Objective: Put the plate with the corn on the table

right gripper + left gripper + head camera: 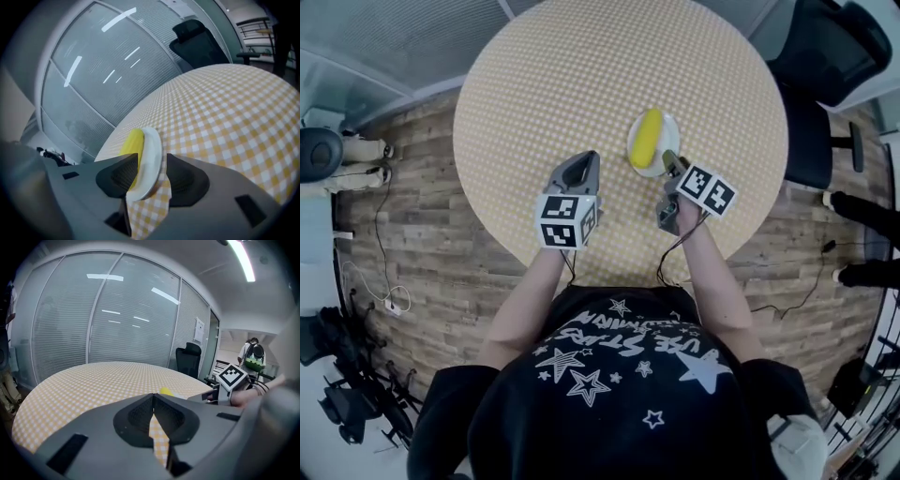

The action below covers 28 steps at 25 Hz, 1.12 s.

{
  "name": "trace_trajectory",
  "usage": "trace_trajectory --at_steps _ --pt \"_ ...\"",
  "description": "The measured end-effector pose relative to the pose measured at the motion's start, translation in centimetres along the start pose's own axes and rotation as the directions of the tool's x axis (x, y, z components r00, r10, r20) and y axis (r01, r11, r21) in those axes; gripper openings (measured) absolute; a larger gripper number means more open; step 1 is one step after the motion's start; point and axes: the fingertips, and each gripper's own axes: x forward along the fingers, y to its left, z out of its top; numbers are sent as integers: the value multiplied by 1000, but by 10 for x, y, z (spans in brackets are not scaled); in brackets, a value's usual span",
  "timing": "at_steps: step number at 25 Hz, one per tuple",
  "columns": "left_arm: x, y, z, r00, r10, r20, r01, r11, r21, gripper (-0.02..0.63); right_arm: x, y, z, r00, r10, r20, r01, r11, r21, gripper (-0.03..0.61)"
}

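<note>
A yellow corn cob (647,138) lies on a small white plate (668,141), which rests on the round yellow-checked table (544,84), right of centre. My right gripper (671,165) is at the plate's near edge. In the right gripper view the plate (151,145) stands between the jaws of this gripper (151,160), with the corn (131,140) on the left side. A gap shows beside the right pad, so the jaws are open. My left gripper (585,159) hovers left of the plate, its jaws (153,397) shut on nothing; a bit of corn (165,391) peeks beyond them.
Black office chairs (825,56) stand to the right of the table (225,108). A glass wall with blinds (117,319) runs behind it. Cables (384,253) lie on the wooden floor at the left. A person (253,357) stands far off at the right.
</note>
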Motion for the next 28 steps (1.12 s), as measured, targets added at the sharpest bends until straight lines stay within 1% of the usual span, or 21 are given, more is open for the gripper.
trace_trajectory --at_steps 4,8,10,12,14,19,21,23,25,26,28 --pt "-5 3 1 1000 -25 11 25 1000 -1 5 -17 13 10 996 -26 87 39 987 -155 178" --pt "-12 3 7 998 -61 33 61 998 0 5 -36 40 22 982 -20 187 73 957 -282 178" --pt "-16 3 12 995 -87 48 86 996 10 5 -46 55 27 969 -15 245 99 936 -337 178" --pt "-21 3 17 991 -115 65 113 993 23 6 -59 73 33 951 -7 309 135 908 -397 178" --pt "-28 6 22 987 -135 81 133 991 34 6 -70 94 36 932 10 363 170 871 -460 176" --pt "-55 5 38 972 -196 126 188 979 73 6 -102 143 27 882 60 467 260 765 -589 177" --pt "-65 3 43 964 -225 141 213 973 90 5 -113 161 19 864 75 498 300 717 -629 176" --pt "-74 1 46 955 -255 151 240 965 110 5 -124 177 8 845 90 526 336 676 -656 176" --pt "-84 -2 46 946 -284 154 268 956 121 5 -134 190 -6 832 103 546 359 650 -670 176" --pt "-89 -4 44 942 -297 154 280 952 122 5 -139 195 -12 828 106 551 365 644 -672 177" --pt "-98 -6 40 935 -320 150 303 945 123 5 -148 201 -23 822 101 560 376 643 -667 176"
